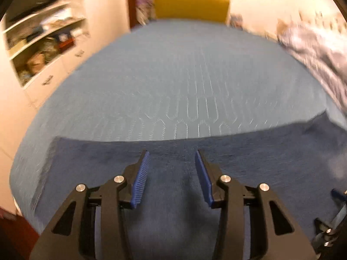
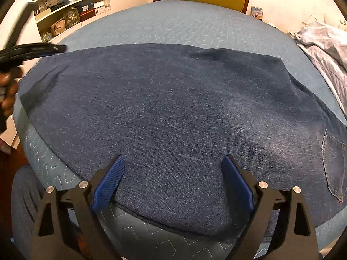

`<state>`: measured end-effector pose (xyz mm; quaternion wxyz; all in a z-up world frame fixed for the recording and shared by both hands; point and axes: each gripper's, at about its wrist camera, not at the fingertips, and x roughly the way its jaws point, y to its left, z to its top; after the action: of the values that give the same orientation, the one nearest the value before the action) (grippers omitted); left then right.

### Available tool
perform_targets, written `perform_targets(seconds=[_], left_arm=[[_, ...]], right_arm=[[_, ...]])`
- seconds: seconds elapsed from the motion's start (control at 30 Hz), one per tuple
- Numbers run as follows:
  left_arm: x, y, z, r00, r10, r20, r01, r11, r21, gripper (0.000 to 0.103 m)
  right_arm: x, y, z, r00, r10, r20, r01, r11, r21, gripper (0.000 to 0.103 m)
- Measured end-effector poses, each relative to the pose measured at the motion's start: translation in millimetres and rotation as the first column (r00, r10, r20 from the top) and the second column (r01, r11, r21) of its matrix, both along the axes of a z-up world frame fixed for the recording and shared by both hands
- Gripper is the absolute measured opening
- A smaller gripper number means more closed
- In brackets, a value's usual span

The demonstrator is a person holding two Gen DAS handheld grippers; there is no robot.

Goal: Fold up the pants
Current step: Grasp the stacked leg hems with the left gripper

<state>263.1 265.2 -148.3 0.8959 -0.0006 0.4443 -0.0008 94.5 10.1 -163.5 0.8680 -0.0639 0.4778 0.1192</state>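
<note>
Looking down at the pants (image 2: pixel 164 112), I see dark denim already doubled and lying flat on the blue quilted bed (image 2: pixel 184 28). My right tool (image 2: pixel 173 169) hangs open over their near edge and my left tool (image 1: pixel 172 162) stands parted with nothing between its pads. Denim is heavy, limp and not slippery, so I judge a pinch at the edge through every layer is best.

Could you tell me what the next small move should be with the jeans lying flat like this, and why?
Probably lower the right gripper onto the near edge of the jeans and pinch it. Its fingers stand open just above that edge with nothing between them, and the denim lies flat on the quilted blue bedspread, ready for another fold.
</note>
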Motion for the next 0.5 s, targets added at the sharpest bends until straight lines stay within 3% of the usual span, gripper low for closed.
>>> perform_targets(seconds=[0.07, 0.13, 0.23, 0.3, 0.37, 0.43, 0.5], left_arm=[[17.7, 12.5, -17.5, 0.998, 0.021, -0.056, -0.017, 0.997, 0.071, 0.044], [22.7, 34.7, -20.0, 0.998, 0.017, -0.057, -0.016, 1.0, 0.015, 0.056], [23.1, 70.4, -16.0, 0.994, 0.101, -0.029, -0.097, 0.99, 0.107, 0.059], [22.0, 99.3, -17.9, 0.988, 0.152, -0.038, -0.149, 0.986, 0.077, 0.06], [15.1, 137.2, -16.8, 0.976, 0.215, -0.03, -0.215, 0.977, 0.013, 0.064], [3.6, 160.3, -11.3, 0.96, 0.281, -0.005, -0.28, 0.959, 0.051, 0.062], [-14.0, 185.2, -1.9, 0.933, 0.359, 0.032, -0.36, 0.93, 0.077, 0.062]], right_arm=[[-0.1, 0.7, 0.5, 1.0, 0.001, -0.007, -0.001, 1.0, -0.004, 0.089], [1.9, 0.3, 5.0, 1.0, 0.009, -0.026, -0.009, 1.0, -0.007, 0.089], [11.4, 5.8, 27.7, 1.0, 0.023, 0.003, -0.023, 1.0, 0.008, 0.088], [24.5, 15.1, 46.1, 0.999, 0.036, 0.037, -0.037, 0.999, 0.034, 0.088], [48.3, 32.6, 63.3, 0.996, 0.048, 0.072, -0.052, 0.997, 0.055, 0.088], [76.6, 54.7, 67.0, 0.994, 0.065, 0.086, -0.068, 0.997, 0.03, 0.087], [99.8, 73.3, 61.7, 0.995, 0.076, 0.07, -0.076, 0.997, 0.002, 0.08]])
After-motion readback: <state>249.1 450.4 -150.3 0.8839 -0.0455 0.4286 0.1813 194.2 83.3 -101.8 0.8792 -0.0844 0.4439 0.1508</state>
